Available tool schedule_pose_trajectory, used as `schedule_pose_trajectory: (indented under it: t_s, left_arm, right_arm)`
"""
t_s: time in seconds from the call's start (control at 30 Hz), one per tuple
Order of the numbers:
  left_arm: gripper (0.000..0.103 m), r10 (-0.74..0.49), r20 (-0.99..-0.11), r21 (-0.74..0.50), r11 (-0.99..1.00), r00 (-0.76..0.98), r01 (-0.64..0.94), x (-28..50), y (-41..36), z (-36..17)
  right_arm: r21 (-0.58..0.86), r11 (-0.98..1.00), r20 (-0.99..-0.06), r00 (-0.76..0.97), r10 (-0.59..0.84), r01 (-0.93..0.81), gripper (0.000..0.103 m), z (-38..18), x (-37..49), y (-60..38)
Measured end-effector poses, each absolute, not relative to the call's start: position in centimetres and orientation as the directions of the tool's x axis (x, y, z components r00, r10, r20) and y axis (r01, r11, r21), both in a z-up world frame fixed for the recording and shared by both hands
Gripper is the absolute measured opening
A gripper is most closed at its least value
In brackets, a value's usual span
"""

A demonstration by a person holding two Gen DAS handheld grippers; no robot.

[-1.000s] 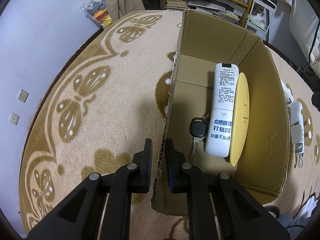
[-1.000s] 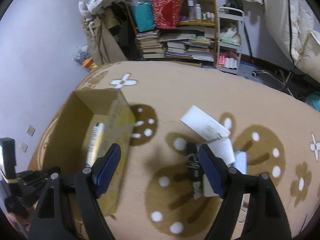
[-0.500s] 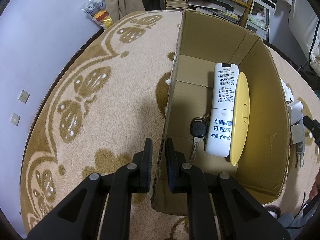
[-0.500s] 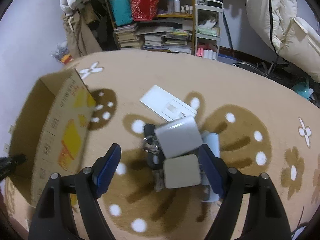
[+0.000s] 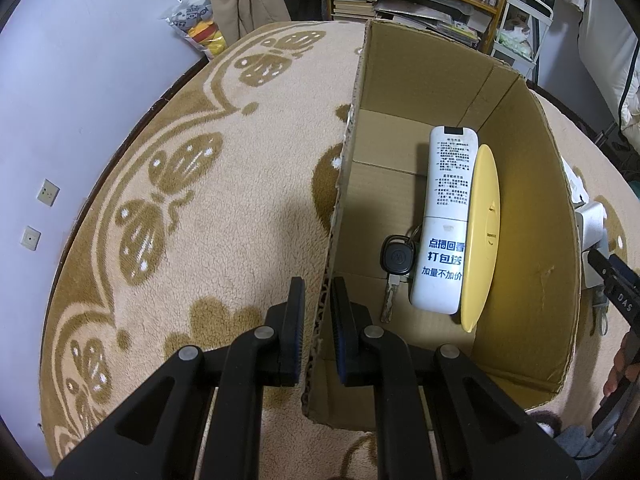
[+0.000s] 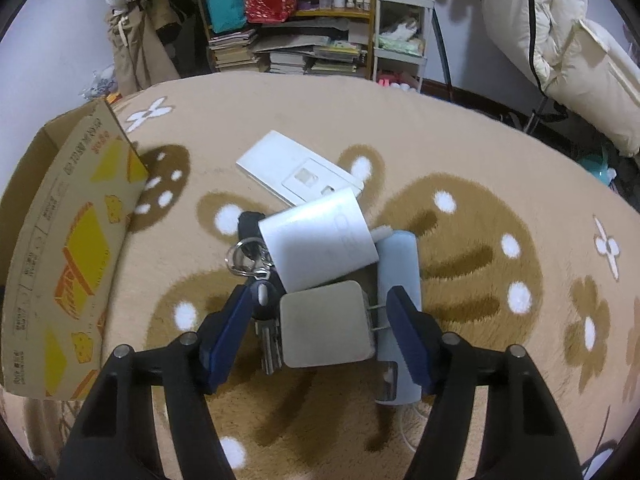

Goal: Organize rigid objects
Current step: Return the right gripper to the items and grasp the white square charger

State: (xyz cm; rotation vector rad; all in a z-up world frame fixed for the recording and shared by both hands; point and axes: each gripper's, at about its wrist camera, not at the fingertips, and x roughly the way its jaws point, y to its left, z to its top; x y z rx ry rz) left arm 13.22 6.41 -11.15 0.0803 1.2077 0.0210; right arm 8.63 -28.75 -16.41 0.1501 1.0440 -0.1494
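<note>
My left gripper [image 5: 318,284] is shut on the left wall of an open cardboard box [image 5: 528,200], one pad on each side of it. Inside the box lie a white remote [image 5: 444,224], a yellow disc [image 5: 482,236] on edge and a black key [image 5: 396,258]. My right gripper [image 6: 318,296] hangs low over a pile on the rug, its jaws closing around a small grey square charger [image 6: 324,324]. The blue pads [image 6: 230,328] stand clear of the charger's sides. A larger white charger [image 6: 316,240], a pale blue cylinder [image 6: 400,280] and a bunch of keys [image 6: 250,258] crowd around it.
A flat white box [image 6: 288,168] lies behind the pile. The cardboard box [image 6: 76,240] stands to the left of it on the patterned beige rug [image 6: 480,152]. Shelves with books [image 6: 280,52], a small cart and hanging clothes line the far wall.
My right gripper has dropped and swung from the box toward the pile, and its jaws have narrowed around the grey charger. Its finger now shows at the left view's right edge. The left gripper kept still.
</note>
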Motion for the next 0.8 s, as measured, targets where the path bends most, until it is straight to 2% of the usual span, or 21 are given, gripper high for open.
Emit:
schedule_pose_trajectory:
  t_s: [0.23, 0.4, 0.43, 0.47, 0.5, 0.63, 0.8]
  left_arm:
    - [0.012, 0.065, -0.932, 0.08, 0.996, 0.358, 0.027, 13.1, 6.3, -11.2]
    - [0.012, 0.064, -0.931, 0.079, 0.997, 0.358, 0.027, 13.0, 6.3, -11.2]
    - [0.012, 0.064, -0.931, 0.079, 0.997, 0.359, 0.027, 13.0, 6.2, -11.2]
    - [0.012, 0.063, -0.931, 0.077, 0.997, 0.358, 0.026, 13.0, 6.3, -11.2]
    - [0.012, 0.062, -0.931, 0.077, 0.997, 0.358, 0.026, 13.0, 6.3, -11.2]
    - [0.012, 0.06, -0.932, 0.074, 0.997, 0.359, 0.026, 13.0, 6.3, -11.2]
    - [0.012, 0.06, -0.931, 0.075, 0.997, 0.359, 0.027, 13.0, 6.3, -11.2]
  right_arm:
    - [0.083, 0.967, -0.867, 0.495, -0.049, 0.241, 0.074, -17.1, 8.6, -29.6]
    - [0.055, 0.976, -0.87, 0.489, -0.057, 0.212, 0.072, -17.3, 8.3, -28.9]
    - [0.057, 0.978, -0.873, 0.485, -0.05, 0.203, 0.07, -17.4, 8.4, -28.7]
    - [0.068, 0.979, -0.877, 0.48, -0.034, 0.194, 0.061, -17.5, 8.4, -28.5]
    - [0.089, 0.979, -0.883, 0.47, -0.008, 0.182, 0.059, -17.7, 8.5, -28.4]
    - [0.03, 0.984, -0.891, 0.451, -0.052, 0.173, 0.059, -18.3, 8.5, -27.3]
    - [0.023, 0.985, -0.897, 0.439, -0.057, 0.174, 0.061, -18.6, 8.5, -27.5]
